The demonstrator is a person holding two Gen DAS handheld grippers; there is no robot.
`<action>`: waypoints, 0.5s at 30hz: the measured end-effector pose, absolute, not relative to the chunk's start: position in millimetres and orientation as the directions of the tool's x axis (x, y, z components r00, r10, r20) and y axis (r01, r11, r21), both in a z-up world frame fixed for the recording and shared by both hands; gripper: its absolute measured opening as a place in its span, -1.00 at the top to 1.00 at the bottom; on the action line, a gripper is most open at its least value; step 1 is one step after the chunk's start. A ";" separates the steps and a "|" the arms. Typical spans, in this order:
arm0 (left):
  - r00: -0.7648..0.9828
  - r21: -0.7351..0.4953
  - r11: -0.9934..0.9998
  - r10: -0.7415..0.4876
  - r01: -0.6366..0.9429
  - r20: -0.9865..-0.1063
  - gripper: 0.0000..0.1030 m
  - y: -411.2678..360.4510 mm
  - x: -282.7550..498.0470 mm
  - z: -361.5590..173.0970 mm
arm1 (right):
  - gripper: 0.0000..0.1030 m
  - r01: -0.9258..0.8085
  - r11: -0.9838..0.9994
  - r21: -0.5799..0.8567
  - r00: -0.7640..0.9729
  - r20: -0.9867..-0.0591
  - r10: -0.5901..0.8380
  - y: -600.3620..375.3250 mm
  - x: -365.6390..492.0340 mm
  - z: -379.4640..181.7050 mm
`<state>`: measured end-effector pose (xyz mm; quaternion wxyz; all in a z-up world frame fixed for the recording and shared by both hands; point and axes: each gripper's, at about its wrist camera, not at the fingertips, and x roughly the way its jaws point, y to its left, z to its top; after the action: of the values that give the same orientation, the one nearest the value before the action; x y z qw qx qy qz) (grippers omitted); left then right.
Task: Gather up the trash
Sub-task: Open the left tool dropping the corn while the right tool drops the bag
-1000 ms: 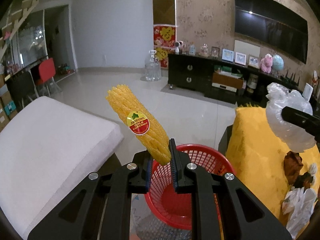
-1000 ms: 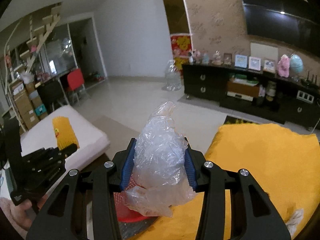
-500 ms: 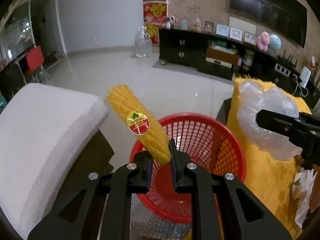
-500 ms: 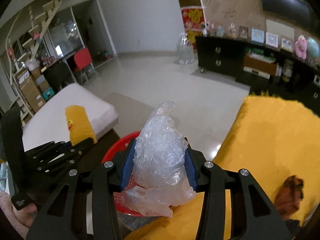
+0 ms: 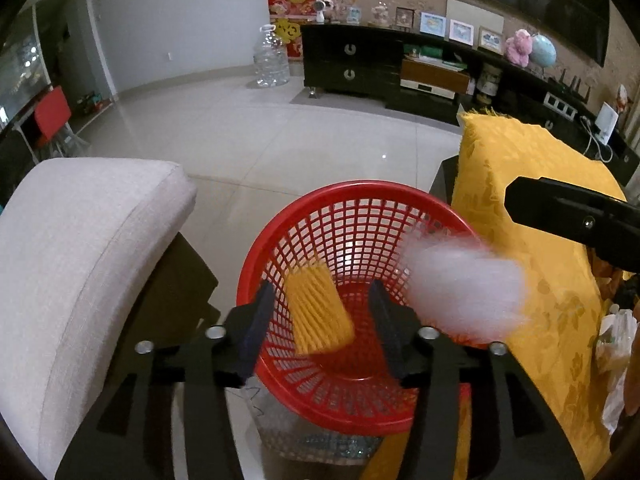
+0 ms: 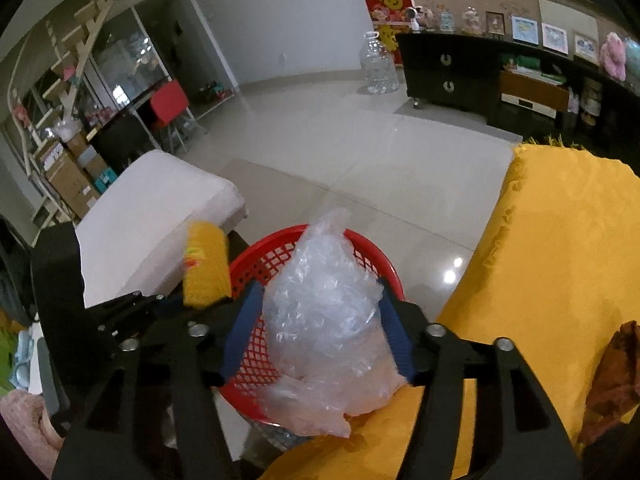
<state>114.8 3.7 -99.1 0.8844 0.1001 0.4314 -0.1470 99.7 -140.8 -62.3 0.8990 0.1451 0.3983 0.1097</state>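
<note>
left wrist view: left gripper (image 5: 320,316) jaws are opening, the yellow foam net (image 5: 318,314) loose between them over the red basket (image 5: 280,368), while right gripper (image 6: 318,336) jaws are opening around the plastic bag (image 6: 320,320).

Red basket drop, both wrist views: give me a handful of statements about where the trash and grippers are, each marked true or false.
1. The yellow foam net is clamped between the left gripper's pads. False: the jaws are opening, with gaps on both sides, and the net is blurred over the red basket.
2. The basket is a mesh one. True.
3. The clear plastic bag lies on the white cushion. False: it sits between the right gripper's opening jaws, over the basket.
4. A yellow cloth lies right of the basket in the left wrist view. True.
5. The basket is already packed with trash. False: its bottom looks bare.
</note>
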 end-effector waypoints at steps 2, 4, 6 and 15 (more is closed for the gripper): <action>0.589 0.053 0.938 -0.171 0.343 -0.790 -0.11 4.1 114.9 -97.8 | -0.25 -0.077 0.933 0.350 0.662 -0.682 0.311 -142.1 99.1 -59.9; 0.595 0.051 0.942 -0.167 0.331 -0.786 -0.27 6.2 115.2 -94.7 | -0.26 -0.073 0.933 0.351 0.663 -0.682 0.309 -142.7 98.2 -58.4; 0.605 0.047 0.947 -0.165 0.319 -0.779 -0.37 7.6 116.1 -89.5 | -0.26 -0.070 0.934 0.351 0.664 -0.682 0.306 -144.2 97.9 -56.8; 0.704 0.089 0.952 -0.150 0.291 -0.694 -0.57 5.5 105.4 -56.0 | -0.30 -0.040 0.960 0.277 0.725 -0.653 0.218 -156.2 87.8 -36.9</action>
<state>105.4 5.5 -56.0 0.9181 0.0965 0.3651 -0.1203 87.8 -156.2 -36.9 0.9206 0.1226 0.3640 0.0701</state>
